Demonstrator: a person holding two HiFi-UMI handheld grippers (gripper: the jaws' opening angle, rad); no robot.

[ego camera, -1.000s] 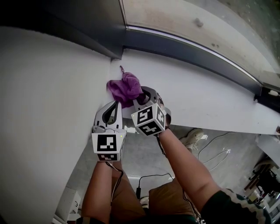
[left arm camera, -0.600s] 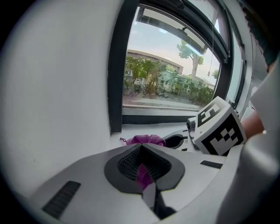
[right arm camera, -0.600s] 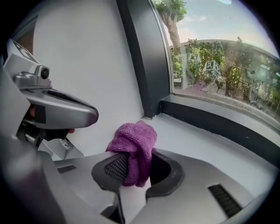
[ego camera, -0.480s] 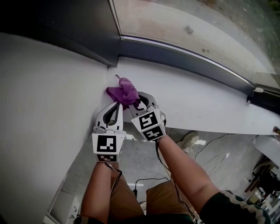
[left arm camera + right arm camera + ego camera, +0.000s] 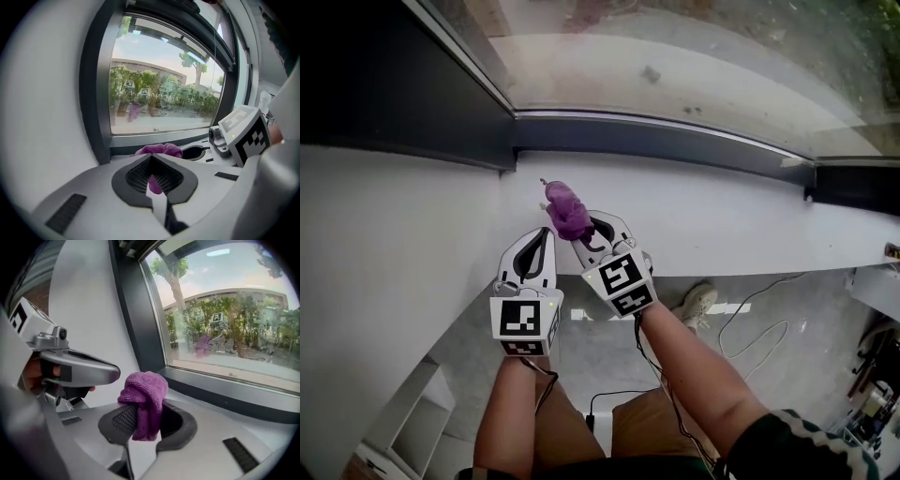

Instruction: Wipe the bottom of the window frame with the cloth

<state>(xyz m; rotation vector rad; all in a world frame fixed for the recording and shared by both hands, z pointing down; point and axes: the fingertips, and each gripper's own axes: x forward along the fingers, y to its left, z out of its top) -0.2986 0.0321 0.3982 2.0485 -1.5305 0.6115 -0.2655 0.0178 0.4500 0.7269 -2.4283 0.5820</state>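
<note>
A purple cloth (image 5: 565, 208) hangs bunched over the white sill (image 5: 722, 211), near the corner where the sill meets the left wall. My right gripper (image 5: 584, 228) is shut on the cloth (image 5: 145, 399), which bulges above its jaws and dangles between them. My left gripper (image 5: 544, 234) sits just left of it, jaws shut on nothing. In the left gripper view the cloth (image 5: 159, 149) shows beyond the closed tips of the left gripper (image 5: 152, 158). The dark bottom rail of the window frame (image 5: 656, 136) runs behind the cloth, and the same window frame (image 5: 225, 390) lies right of it in the right gripper view.
A white wall (image 5: 384, 244) closes the left side, with a dark upright frame post (image 5: 403, 84) above it. Below the sill edge are the grey floor, cables (image 5: 759, 333) and a shoe (image 5: 698, 302). The sill stretches away to the right.
The cloth, spread wider against the wall corner a second ago, is now a narrow bunch in the right gripper. The head view has tilted up toward the glass. Both grippers stay side by side.
</note>
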